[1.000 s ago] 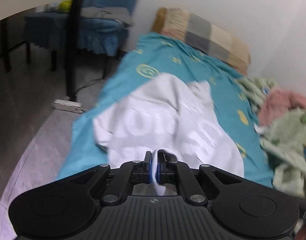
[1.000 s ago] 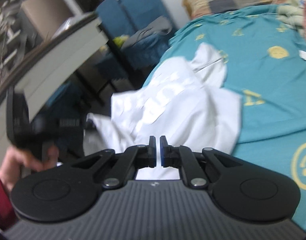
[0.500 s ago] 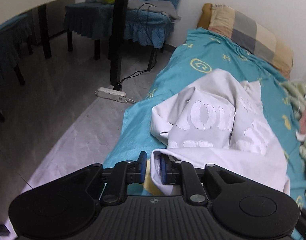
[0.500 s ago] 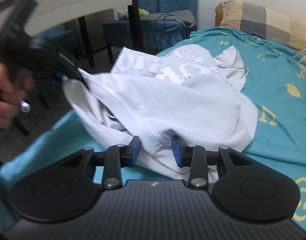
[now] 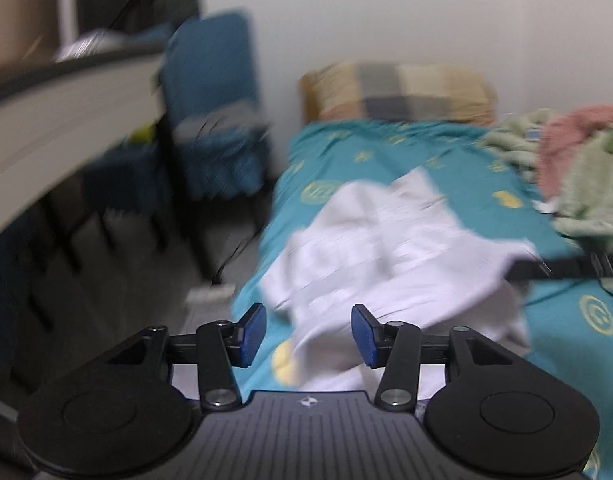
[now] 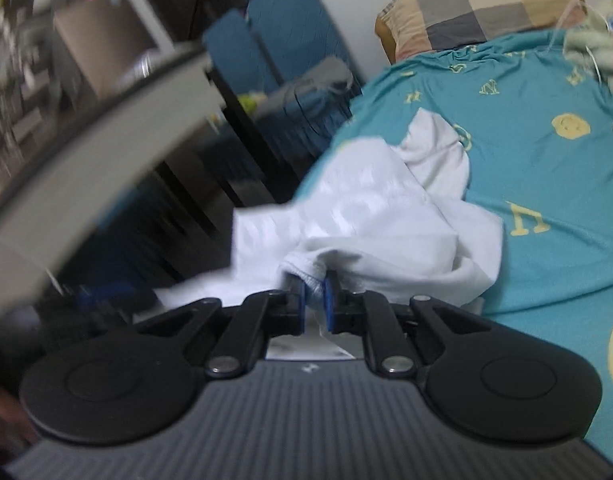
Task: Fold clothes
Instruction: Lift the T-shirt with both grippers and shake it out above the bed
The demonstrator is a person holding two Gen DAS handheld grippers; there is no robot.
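Note:
A crumpled white shirt with pale lettering (image 5: 390, 248) lies on the near edge of a teal bedsheet (image 5: 458, 160). My left gripper (image 5: 308, 336) hovers over the shirt's near end. Its jaws are opening, and its blue pads (image 5: 252, 334) stand wide apart and clear of the cloth. My right gripper (image 6: 316, 300) is closing, and a fold of the white shirt (image 6: 386, 216) at its hem is pinched between the pads. In the left wrist view the black right gripper (image 5: 518, 270) reaches in from the right and lifts that corner. Both views are blurred.
A checked pillow (image 5: 398, 92) lies at the bed's head, and a green and pink blanket heap (image 5: 578, 172) is on the right. Left of the bed stand a blue chair (image 5: 214, 120) and a table (image 5: 58, 112). A power strip (image 5: 210, 294) lies on the floor.
The left gripper let go of the shirt's hem, spread its jaws and rose, rolling its view. The right gripper, open around the hem half a second ago, has closed on it.

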